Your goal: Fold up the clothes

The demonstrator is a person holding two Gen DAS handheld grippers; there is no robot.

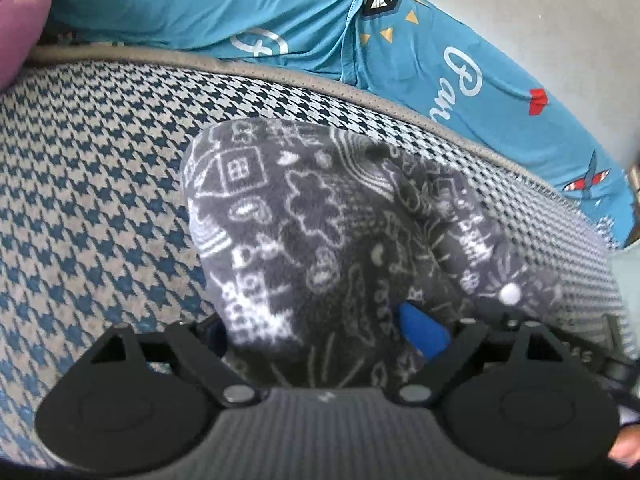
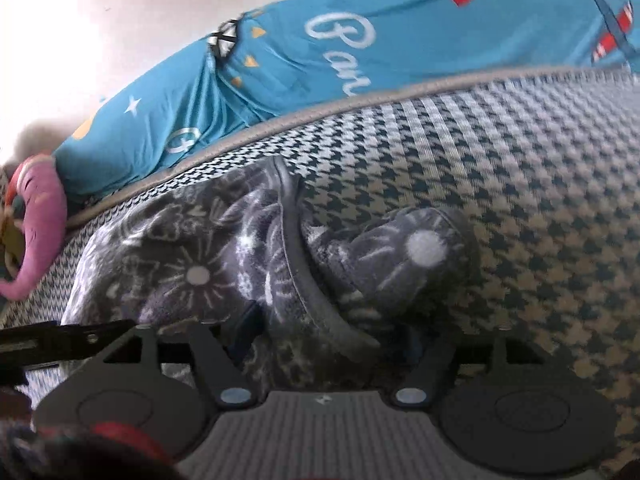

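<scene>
A grey fleece garment (image 1: pixel 312 220) printed with white doodles lies bunched on the houndstooth cover (image 1: pixel 100 200). My left gripper (image 1: pixel 320 332) is at its near edge, fingers spread wide, and the cloth fills the gap and drapes over them. One blue pad (image 1: pixel 424 334) shows; the other finger is hidden by fabric. A white snap button (image 1: pixel 510 291) sits on the garment's right part. In the right wrist view the same garment (image 2: pixel 180 264) shows a dark trimmed edge. My right gripper (image 2: pixel 332 332) is also spread, with cloth between its fingers (image 2: pixel 248 322).
A teal printed sheet (image 1: pixel 200 8) (image 2: pixel 400 32) runs along the far side, beyond a grey piped border. A pink cushion (image 1: pixel 20 20) (image 2: pixel 40 220) lies at the far left. The houndstooth cover (image 2: pixel 520 200) stretches to the right. A fingertip (image 1: pixel 628 448) shows at the left view's corner.
</scene>
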